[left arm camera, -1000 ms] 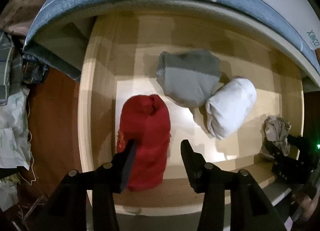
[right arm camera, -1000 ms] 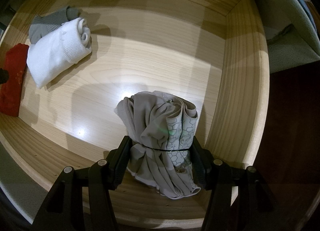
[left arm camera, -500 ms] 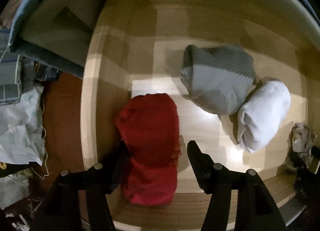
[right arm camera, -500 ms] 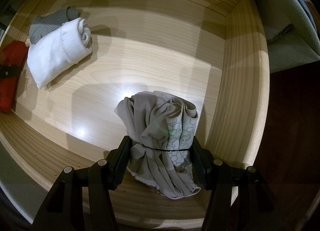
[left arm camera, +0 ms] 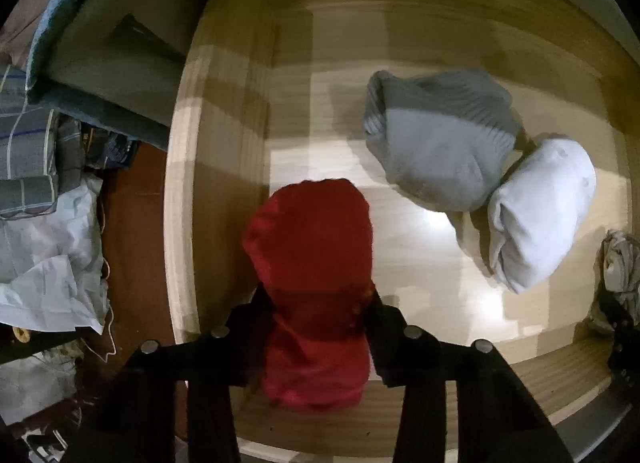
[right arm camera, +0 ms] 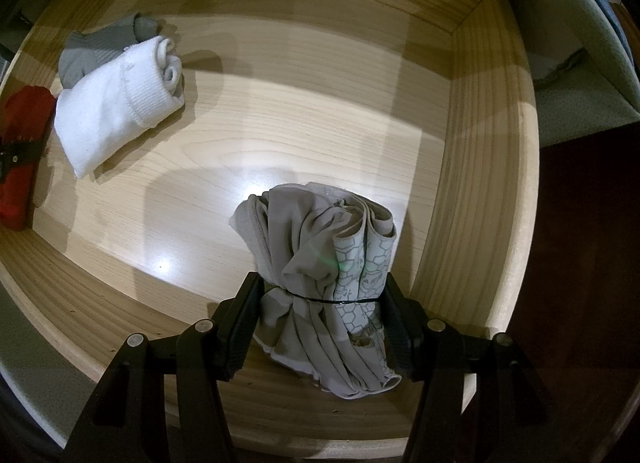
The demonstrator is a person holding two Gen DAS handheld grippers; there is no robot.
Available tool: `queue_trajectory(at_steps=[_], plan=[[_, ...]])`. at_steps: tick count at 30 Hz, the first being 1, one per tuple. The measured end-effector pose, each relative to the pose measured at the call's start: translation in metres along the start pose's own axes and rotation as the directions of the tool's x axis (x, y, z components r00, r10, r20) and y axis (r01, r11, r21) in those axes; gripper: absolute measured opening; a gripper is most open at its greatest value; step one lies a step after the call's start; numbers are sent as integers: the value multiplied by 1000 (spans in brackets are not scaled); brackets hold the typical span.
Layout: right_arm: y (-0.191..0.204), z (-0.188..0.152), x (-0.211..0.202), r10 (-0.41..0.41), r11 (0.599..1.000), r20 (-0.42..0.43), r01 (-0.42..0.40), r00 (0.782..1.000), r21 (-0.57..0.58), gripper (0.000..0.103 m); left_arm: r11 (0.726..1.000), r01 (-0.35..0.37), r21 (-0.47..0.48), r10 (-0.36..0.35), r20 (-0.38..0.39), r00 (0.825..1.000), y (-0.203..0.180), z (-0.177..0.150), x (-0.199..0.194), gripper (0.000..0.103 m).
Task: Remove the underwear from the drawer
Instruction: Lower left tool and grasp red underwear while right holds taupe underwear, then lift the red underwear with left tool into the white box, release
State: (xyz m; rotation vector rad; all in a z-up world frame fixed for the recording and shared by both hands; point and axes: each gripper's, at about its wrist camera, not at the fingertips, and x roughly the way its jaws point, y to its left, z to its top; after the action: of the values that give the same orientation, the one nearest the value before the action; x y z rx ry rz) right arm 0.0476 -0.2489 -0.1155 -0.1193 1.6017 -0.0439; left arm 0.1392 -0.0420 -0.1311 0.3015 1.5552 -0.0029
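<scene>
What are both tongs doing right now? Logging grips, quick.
Left tongs: just closed on the red rolled garment.
Right tongs: closed on the beige bundled underwear.

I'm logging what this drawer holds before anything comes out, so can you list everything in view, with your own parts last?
red roll: one, red, drawer's left end, between the left jaws
grey roll: one, grey, mid-drawer, touching the white roll
white roll: one, white, between the grey roll and the beige bundle
beige bundle: one, beige with a hexagon print, tied by a thin dark band, drawer's right end, in the right jaws
drawer: one, pale wood, open
clutter: several, white and checked fabric, on the floor outside the drawer's left wall
left gripper: one, black, jaws just closed onto the red roll
right gripper: one, black, jaws clamped on the beige bundle
</scene>
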Motion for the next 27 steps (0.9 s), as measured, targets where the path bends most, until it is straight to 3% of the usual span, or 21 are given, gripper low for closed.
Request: queue_trajectory(at_steps=[6,16,27], plan=[[0,-1,1,-4,1000,-6,4,1000,0,55,999,43,-30,-43,0,999,12,-1,-1,32],[4,11,6,-24,1000,-42,25,999,9,56,984,169,-56,-169,7,986,20,-6,-14,30],[9,23,11,-37,999,-63,37,997,14,56,978,203,-57,-200,50,979,24,-17,-36,30]])
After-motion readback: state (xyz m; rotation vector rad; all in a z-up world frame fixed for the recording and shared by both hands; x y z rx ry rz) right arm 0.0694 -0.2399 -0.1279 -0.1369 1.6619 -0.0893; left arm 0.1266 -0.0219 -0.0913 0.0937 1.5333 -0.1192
